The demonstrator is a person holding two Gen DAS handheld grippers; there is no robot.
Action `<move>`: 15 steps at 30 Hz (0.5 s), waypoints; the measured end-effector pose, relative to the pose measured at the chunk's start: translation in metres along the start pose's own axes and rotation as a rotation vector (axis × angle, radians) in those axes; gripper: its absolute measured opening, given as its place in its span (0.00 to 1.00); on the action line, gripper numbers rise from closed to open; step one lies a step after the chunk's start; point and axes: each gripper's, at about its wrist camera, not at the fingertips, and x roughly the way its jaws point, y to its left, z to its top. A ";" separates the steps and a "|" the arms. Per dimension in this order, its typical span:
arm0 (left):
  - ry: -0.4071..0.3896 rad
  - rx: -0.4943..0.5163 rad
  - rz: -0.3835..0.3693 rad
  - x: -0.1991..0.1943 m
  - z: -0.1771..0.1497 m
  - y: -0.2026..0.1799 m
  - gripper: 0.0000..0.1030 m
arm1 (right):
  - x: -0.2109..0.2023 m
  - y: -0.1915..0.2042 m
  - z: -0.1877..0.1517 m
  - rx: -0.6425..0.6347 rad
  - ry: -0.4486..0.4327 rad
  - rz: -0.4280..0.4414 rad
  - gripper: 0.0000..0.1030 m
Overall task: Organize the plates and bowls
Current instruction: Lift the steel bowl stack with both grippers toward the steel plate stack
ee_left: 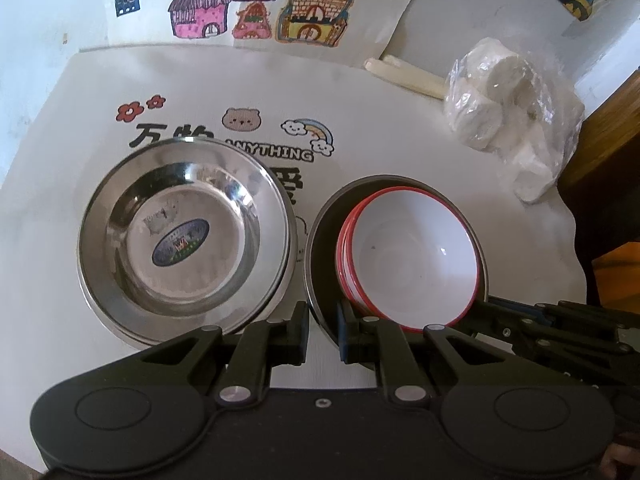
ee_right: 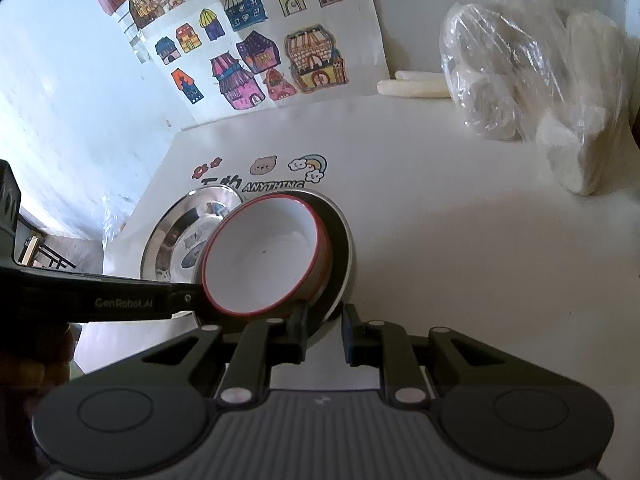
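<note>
A dark plate (ee_left: 324,248) with a steel-coloured edge carries a nested stack of white bowls with red rims (ee_left: 412,256). My left gripper (ee_left: 323,332) is shut on the plate's near-left rim, which runs between its fingers. In the right wrist view my right gripper (ee_right: 325,330) is shut on the same dark plate (ee_right: 340,248) at its near rim, beside the bowls (ee_right: 264,264). Each gripper also shows in the other's view: the right gripper (ee_left: 480,308) and the left gripper (ee_right: 192,298). Steel plates (ee_left: 184,240) (ee_right: 176,236) lie stacked just left of the dark plate.
The white table cover (ee_left: 380,140) has printed cartoons and letters. A clear bag of white rolls (ee_left: 508,112) and pale sticks (ee_left: 404,74) lie at the back right. Drawings of houses (ee_left: 248,0) hang on the wall. Wooden furniture (ee_left: 608,140) stands at the right.
</note>
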 end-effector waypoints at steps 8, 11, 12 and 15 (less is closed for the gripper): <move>-0.026 0.010 -0.003 -0.005 0.008 0.005 0.14 | -0.001 0.008 0.009 -0.012 -0.020 -0.003 0.19; -0.032 0.009 -0.002 -0.008 0.010 0.009 0.14 | 0.001 0.012 0.011 -0.018 -0.022 -0.003 0.19; -0.035 0.008 -0.001 -0.008 0.011 0.011 0.14 | 0.001 0.014 0.012 -0.020 -0.023 -0.001 0.19; -0.044 0.005 0.004 -0.011 0.014 0.018 0.15 | 0.004 0.019 0.016 -0.032 -0.027 0.004 0.19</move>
